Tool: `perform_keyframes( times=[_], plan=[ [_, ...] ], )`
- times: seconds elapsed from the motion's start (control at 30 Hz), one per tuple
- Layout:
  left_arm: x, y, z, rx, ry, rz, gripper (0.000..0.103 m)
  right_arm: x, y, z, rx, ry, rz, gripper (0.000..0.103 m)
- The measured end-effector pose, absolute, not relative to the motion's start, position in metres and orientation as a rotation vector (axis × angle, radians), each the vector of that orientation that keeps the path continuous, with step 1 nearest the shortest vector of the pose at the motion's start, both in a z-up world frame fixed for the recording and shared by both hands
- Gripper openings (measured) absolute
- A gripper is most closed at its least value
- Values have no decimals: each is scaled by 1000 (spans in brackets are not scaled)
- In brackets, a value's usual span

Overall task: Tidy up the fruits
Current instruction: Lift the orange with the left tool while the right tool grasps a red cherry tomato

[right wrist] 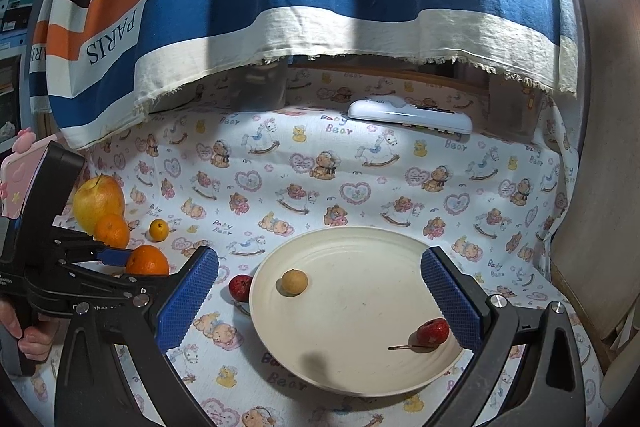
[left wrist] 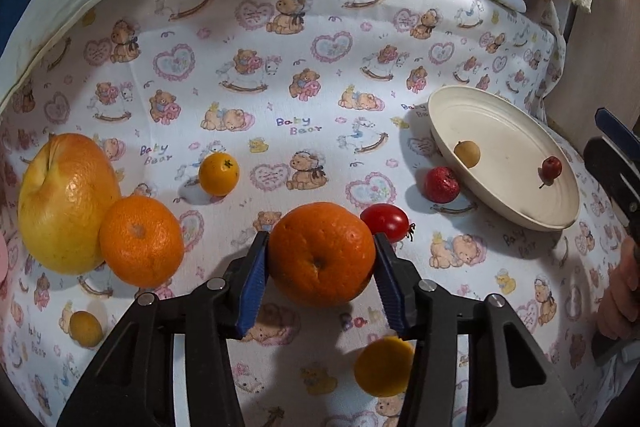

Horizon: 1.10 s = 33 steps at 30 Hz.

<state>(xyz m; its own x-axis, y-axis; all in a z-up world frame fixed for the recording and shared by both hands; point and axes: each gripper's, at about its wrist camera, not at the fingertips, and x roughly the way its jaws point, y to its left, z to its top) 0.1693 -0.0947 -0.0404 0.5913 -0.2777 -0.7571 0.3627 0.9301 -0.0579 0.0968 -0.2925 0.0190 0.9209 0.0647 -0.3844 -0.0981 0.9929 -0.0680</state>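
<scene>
Close around the orange [left wrist: 321, 253] we see a cherry tomato [left wrist: 386, 222] just behind its right side, a red berry [left wrist: 441, 184] beside the plate [left wrist: 520, 203], and a yellow fruit [left wrist: 383, 367] near the camera under the right finger. To the left sit a second orange [left wrist: 141, 241] touching a big apple [left wrist: 66, 203], a small citrus [left wrist: 219, 173] behind them, and a tiny yellow fruit [left wrist: 85, 329] in front.

Everything rests on a bear-print cloth [left wrist: 280, 107]; a striped towel [right wrist: 280, 7] hangs behind, with a white remote [right wrist: 408, 117] below it.

The orange is round, dimpled, bright, lying on the cloth left of the plate. Our left gripper [left wrist: 320, 255] has its blue pads pressed on both sides of it. Our right gripper [right wrist: 320, 291] stands wide apart over the plate, holding nothing; a tan fruit [right wrist: 294, 281] and a red stemmed berry [right wrist: 432, 331] lie in the plate.
</scene>
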Motion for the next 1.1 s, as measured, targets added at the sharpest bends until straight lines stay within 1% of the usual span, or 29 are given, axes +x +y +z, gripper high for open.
perform_keyframes(
  times=[0.07,0.17,0.3,0.4,0.47,0.57,0.63,0.7,0.8,0.9,0.97,1.0,1.1],
  plan=[
    [166,-94,-37,116,847,-362,49,97,-294,21,-75,402,103,102],
    [156,-92,-23,132,777,-355,49,94,-297,24,-56,387,117,102],
    [144,-80,1,71,686,-365,49,93,-304,28,-16,362,153,102],
    [136,-68,15,35,609,-360,49,102,-307,31,22,406,124,102],
    [135,-61,22,19,572,-346,49,106,-305,33,36,434,117,100],
    [138,-52,27,-8,555,-321,49,111,-289,33,-31,466,95,97],
    [141,-45,28,-30,564,-310,49,115,-273,31,-69,501,134,92],
    [145,-39,27,-51,573,-296,49,117,-260,32,-83,525,175,91],
    [146,-32,28,-63,565,-264,49,123,-236,31,-106,555,250,86],
    [147,-23,28,-72,550,-228,49,134,-218,22,-96,614,287,85],
    [149,-19,27,-86,555,-214,49,145,-210,11,-64,685,320,78],
    [150,-17,27,-94,562,-212,49,150,-207,7,-52,712,328,78],
    [152,-16,25,-95,567,-207,49,161,-201,-5,-36,763,350,70]
  ],
)
